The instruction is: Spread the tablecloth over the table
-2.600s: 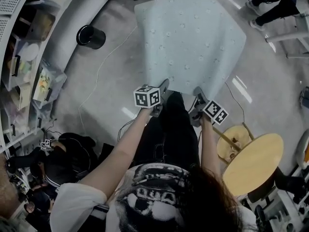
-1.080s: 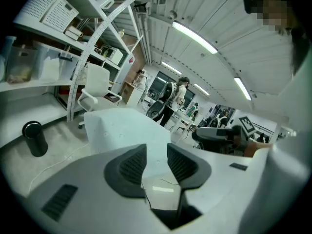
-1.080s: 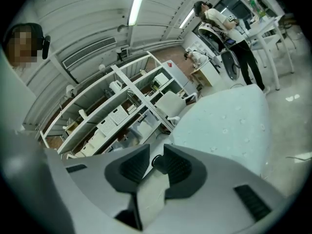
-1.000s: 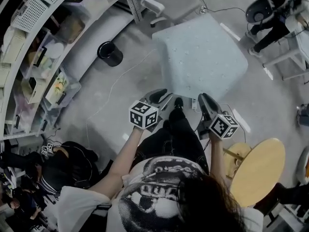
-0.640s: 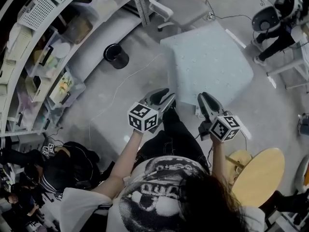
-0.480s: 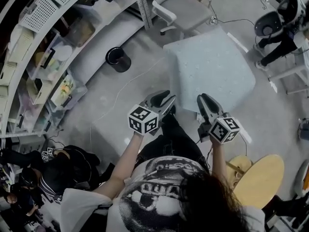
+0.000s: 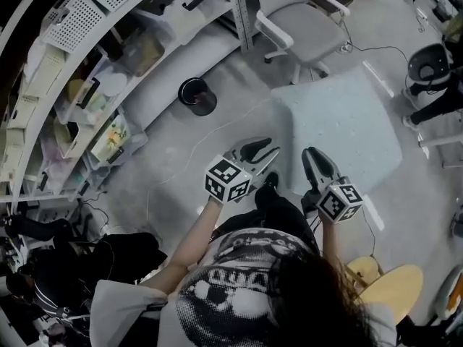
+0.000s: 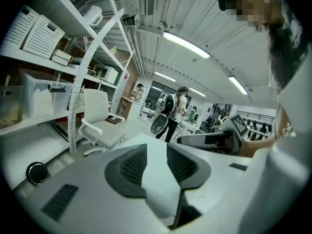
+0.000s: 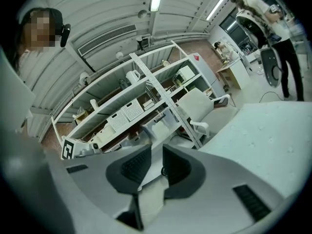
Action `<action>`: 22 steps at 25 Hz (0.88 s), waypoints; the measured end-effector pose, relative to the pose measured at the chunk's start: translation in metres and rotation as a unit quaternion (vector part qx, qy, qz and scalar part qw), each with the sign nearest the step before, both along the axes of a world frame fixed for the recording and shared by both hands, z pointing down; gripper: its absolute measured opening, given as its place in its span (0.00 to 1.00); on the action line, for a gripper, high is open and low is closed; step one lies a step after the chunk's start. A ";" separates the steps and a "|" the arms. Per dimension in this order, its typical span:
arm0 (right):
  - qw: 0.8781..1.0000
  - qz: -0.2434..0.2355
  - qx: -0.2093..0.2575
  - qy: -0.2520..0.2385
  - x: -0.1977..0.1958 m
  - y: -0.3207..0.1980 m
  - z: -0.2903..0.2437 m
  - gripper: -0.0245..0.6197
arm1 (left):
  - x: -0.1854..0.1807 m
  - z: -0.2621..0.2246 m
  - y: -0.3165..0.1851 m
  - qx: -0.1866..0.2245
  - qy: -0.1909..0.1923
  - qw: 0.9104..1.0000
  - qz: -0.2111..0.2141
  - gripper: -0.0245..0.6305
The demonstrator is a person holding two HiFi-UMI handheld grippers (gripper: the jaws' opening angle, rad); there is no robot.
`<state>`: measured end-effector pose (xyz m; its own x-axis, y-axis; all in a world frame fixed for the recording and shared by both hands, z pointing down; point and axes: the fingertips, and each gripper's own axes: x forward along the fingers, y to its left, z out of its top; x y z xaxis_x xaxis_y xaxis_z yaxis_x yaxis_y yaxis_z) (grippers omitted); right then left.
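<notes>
Bins line the curved shelving (image 7: 79, 92) on your left. A clear tub (image 7: 141, 49) on a middle shelf holds something brownish that can't be made out. A lower tub (image 7: 114, 139) holds a colourful printed item. Two white perforated baskets (image 7: 87, 13) sit on the top shelf, and what is in them is hidden. On the floor beside the shelving stands a round black bin (image 7: 197, 96), too dark inside to show any contents.

The tablecloth (image 7: 340, 129) lies spread over the table ahead of you and to your right. It is pale with a dotted pattern, covers the top and hangs down the near sides. Your left gripper (image 7: 262, 150) is held off the cloth, with its jaws a moderate gap apart and nothing between them. Your right gripper (image 7: 315, 163) sits just short of the cloth's near edge, and its jaws are likewise parted and empty.

A white office chair (image 7: 300, 20) stands just beyond the table's far corner. A white cable (image 7: 217, 130) trails across the floor between the bin and the table. A round wooden table (image 7: 391, 291) sits behind your right elbow. Another person (image 7: 441, 103) stands at the right edge, close to the table.
</notes>
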<state>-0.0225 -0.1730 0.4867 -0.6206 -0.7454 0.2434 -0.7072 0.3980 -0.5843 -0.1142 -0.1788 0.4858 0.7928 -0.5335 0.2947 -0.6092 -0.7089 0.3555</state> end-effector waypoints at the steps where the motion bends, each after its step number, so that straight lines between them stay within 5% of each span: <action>1: 1.000 -0.002 0.001 -0.001 -0.005 -0.007 0.000 0.13 | -0.003 -0.001 -0.006 0.000 0.002 1.000 0.001 0.24; 22: 0.997 0.069 0.007 0.027 -0.021 -0.063 -0.006 0.02 | -0.002 -0.017 -0.056 0.024 0.001 0.995 0.094 0.10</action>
<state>-0.0434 -0.2357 0.4807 -0.4983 -0.8260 0.2633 -0.7859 0.3022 -0.5394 -0.1163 -0.2352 0.4691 0.8805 -0.3885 0.2718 -0.4634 -0.8265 0.3198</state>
